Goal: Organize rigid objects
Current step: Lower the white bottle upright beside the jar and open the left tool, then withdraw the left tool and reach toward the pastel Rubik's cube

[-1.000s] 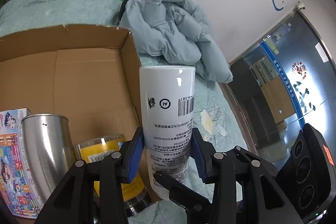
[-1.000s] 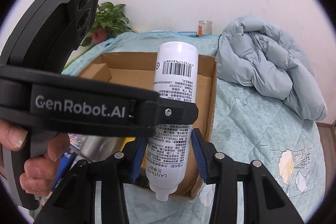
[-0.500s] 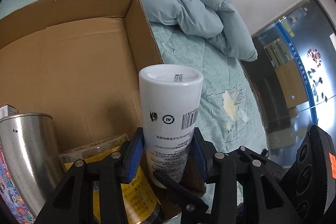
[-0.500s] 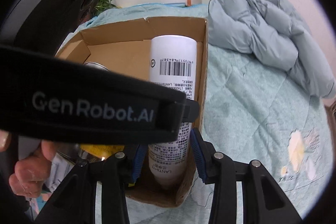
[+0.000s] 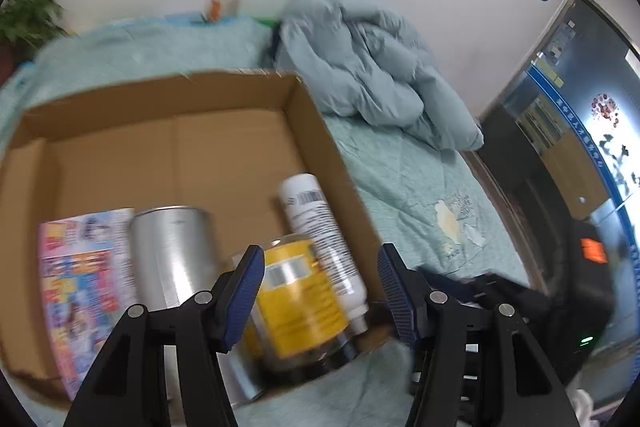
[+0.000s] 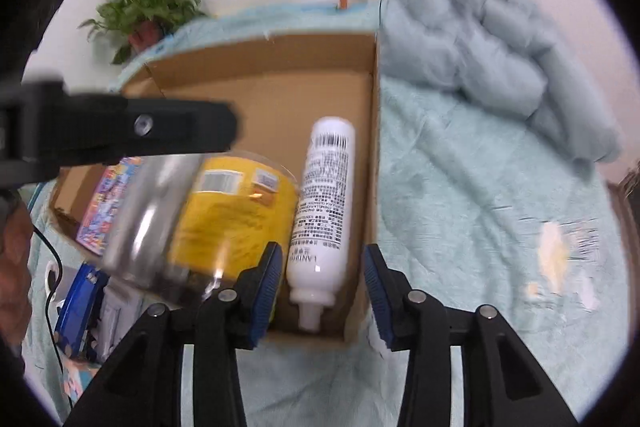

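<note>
Now the white bottle point(image 6: 324, 203) lies on its side inside the cardboard box point(image 5: 312, 131), against the box's right-hand wall, nozzle toward the lower edge of the frame and barcoded base toward the upper part. Just left of it stands a yellow-labelled jar point(image 6: 236, 211), then a metal can point(image 5: 172, 259) and a colourful booklet point(image 5: 80, 283) at lower left. The left gripper point(image 5: 320, 283) and the right gripper point(image 6: 320, 283) both hover above the box's near edge; the jaws of each have just been opening and now stand apart, with nothing between them (the bottle sits below and beyond the pads). Judged from its look, the bottle is stiff, smooth and probably light, so it may slip or roll; a hold across the middle of the cylinder, away from the narrow nozzle, would suit best. The box rests on a pale green bed point(image 6: 460, 187), with a crumpled grey quilt point(image 6: 492, 59) at upper right and a potted plant point(image 6: 148, 7) at upper left.
</note>
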`<state>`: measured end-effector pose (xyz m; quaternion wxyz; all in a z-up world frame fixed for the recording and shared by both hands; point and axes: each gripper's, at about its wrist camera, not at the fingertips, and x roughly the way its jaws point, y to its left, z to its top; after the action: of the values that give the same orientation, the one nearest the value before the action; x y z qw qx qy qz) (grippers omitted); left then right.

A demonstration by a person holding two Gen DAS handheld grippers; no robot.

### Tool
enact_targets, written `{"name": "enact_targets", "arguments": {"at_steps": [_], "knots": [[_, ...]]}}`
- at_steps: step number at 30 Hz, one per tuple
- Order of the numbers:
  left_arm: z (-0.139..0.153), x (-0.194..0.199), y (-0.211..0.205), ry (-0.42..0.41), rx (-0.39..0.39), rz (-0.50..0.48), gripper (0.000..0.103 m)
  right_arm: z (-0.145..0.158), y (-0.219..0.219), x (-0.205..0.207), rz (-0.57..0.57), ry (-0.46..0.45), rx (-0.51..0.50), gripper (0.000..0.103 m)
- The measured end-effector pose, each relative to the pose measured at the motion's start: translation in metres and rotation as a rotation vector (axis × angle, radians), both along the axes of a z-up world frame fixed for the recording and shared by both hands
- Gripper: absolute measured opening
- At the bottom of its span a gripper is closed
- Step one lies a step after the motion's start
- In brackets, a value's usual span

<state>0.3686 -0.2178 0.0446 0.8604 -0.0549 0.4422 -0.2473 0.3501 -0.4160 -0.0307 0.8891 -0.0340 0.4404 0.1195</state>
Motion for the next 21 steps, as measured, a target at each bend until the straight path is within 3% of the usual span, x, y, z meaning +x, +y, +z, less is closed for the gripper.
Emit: {"name": "enact_targets", "arguments": {"at_steps": [1, 3, 4, 6, 10, 11, 12, 14, 15, 16, 17, 18, 19, 20, 21], "knots": [[0.006, -0.015, 0.012, -0.047, 0.015, 0.025, 0.065, 0.01, 0.002, -0.018, 0.005, -0.061, -0.018, 0.079], [0.017, -0.047, 0.037, -0.149, 0.063, 0.11, 0.096, 0.021, 0.004, -0.052, 0.005, -0.162, -0.035, 0.095], [0.022, -0.064, 0.049, -0.198, 0.083, 0.152, 0.103, 0.022, 0.005, -0.062, 0.007, -0.175, -0.038, 0.097], [0.025, -0.097, 0.071, -0.276, 0.115, 0.211, 0.102, 0.016, 0.008, -0.088, 0.006, -0.157, -0.026, 0.097], [0.019, -0.147, 0.107, -0.311, 0.143, 0.285, 0.102, 0.004, 0.011, -0.114, -0.075, -0.13, 0.008, 0.097], [0.016, -0.16, 0.117, -0.319, 0.135, 0.301, 0.092, 0.001, 0.012, -0.117, -0.087, -0.123, 0.021, 0.097], [0.012, -0.172, 0.125, -0.317, 0.123, 0.303, 0.05, -0.001, 0.016, -0.126, -0.091, -0.117, 0.031, 0.096], [0.001, -0.186, 0.135, -0.25, 0.11, 0.276, 0.0, -0.008, 0.027, -0.136, -0.07, -0.13, 0.02, 0.057], [-0.003, -0.195, 0.14, -0.244, 0.11, 0.278, 0.001, -0.01, 0.032, -0.141, -0.059, -0.133, 0.0, 0.016], [-0.005, -0.207, 0.143, -0.269, 0.111, 0.277, 0.001, -0.012, 0.036, -0.144, -0.056, -0.115, -0.011, 0.012], [-0.006, -0.217, 0.148, -0.289, 0.115, 0.278, 0.005, -0.013, 0.038, -0.149, -0.052, -0.096, 0.017, 0.012], [-0.008, -0.226, 0.15, -0.294, 0.125, 0.276, 0.034, -0.011, 0.039, -0.156, -0.048, -0.094, 0.047, 0.016], [-0.009, -0.232, 0.152, -0.282, 0.134, 0.276, 0.061, -0.01, 0.04, -0.163, -0.036, -0.102, 0.072, 0.041], [-0.009, -0.238, 0.157, -0.265, 0.132, 0.287, 0.1, -0.008, 0.042, -0.169, -0.024, -0.12, 0.081, 0.063], [-0.011, -0.246, 0.163, -0.282, 0.096, 0.309, 0.101, -0.006, 0.045, -0.178, -0.01, -0.153, 0.094, 0.101]]}}
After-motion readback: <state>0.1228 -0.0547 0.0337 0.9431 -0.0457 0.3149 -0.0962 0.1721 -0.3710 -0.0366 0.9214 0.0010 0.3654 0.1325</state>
